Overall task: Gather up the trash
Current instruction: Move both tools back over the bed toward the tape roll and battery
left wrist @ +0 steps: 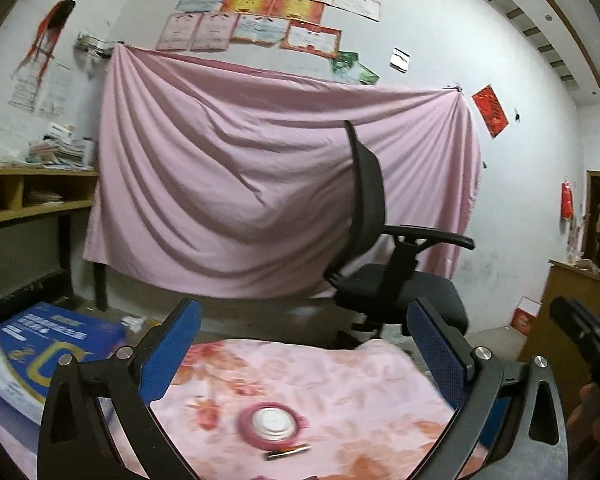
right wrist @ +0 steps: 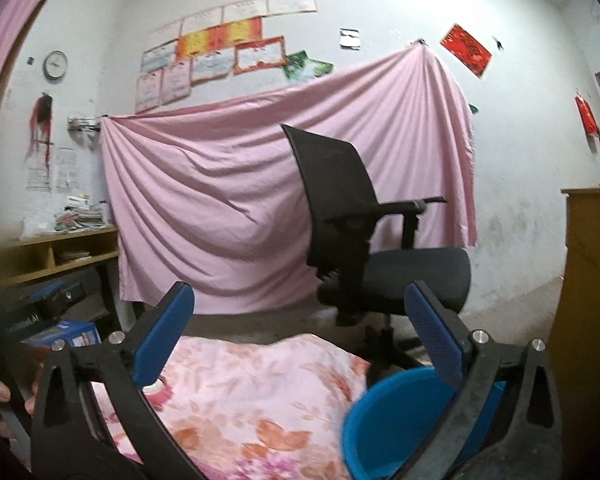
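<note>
A table covered with a pink floral cloth (left wrist: 340, 392) fills the foreground of both views. In the left wrist view a round pink can with a silver top (left wrist: 270, 424) stands on the cloth, with a small dark flat item (left wrist: 287, 453) just in front of it. My left gripper (left wrist: 304, 320) is open and empty, above and behind the can. My right gripper (right wrist: 300, 304) is open and empty above the cloth (right wrist: 252, 392). A blue plastic bucket (right wrist: 396, 424) sits under its right finger. A small white cap (right wrist: 153, 389) peeks out by its left finger.
A black office chair (left wrist: 384, 256) stands behind the table before a hanging pink sheet (left wrist: 228, 176). A blue and white box (left wrist: 40, 356) lies at the left. A wooden shelf desk (left wrist: 28, 196) is at the far left, a wooden cabinet (right wrist: 588, 280) at the right.
</note>
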A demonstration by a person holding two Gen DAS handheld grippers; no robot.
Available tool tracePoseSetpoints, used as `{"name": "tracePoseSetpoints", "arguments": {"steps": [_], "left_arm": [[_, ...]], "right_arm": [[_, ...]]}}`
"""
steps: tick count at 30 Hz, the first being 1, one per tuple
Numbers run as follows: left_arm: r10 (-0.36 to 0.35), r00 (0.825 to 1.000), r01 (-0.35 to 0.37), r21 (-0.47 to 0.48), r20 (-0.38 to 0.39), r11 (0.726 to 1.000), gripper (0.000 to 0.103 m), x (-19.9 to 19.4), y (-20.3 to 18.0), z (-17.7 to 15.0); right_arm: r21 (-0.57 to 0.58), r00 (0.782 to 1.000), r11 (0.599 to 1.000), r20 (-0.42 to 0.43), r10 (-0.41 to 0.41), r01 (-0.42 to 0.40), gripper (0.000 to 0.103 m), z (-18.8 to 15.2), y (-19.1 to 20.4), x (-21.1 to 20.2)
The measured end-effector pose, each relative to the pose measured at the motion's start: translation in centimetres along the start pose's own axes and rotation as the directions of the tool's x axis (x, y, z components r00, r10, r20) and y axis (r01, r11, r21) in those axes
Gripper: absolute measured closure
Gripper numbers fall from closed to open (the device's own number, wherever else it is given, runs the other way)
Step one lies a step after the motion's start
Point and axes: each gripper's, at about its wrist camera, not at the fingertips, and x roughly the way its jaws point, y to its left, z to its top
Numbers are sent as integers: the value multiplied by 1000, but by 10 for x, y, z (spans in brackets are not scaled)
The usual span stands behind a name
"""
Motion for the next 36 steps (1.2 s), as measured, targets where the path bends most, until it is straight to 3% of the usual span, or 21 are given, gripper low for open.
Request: {"name": "tracePoseSetpoints", "arguments": {"steps": [10,17,27,29,32,36], "left_arm": [[62,998,-61,58,-18,996,2,-13,35,-13],[50,992,-38,105,-114,994,2,-6,42,-26],[32,944,-1,94,-328,996,3,30,44,-51],[44,930,-11,91,-365,996,4,37,46,-54],[49,903,-19,73,-426,997,13,46,50,-60],[40,875,-12,61,-482,998,36,54,54,-67]], "right_arm": [[-26,998,997,-2,70,-70,0,-3,39,14],[-34,989,994,-106,100,-105,0,-17,60,39],[-18,957,996,-279,78,-86,0,-38,60,69],[-21,941,996,-331,72,-84,0,-43,60,76],[-21,902,995,-424,81,-99,0,-55,62,89],[-21,822,991,-561,98,-133,9,-75,70,107]]}}
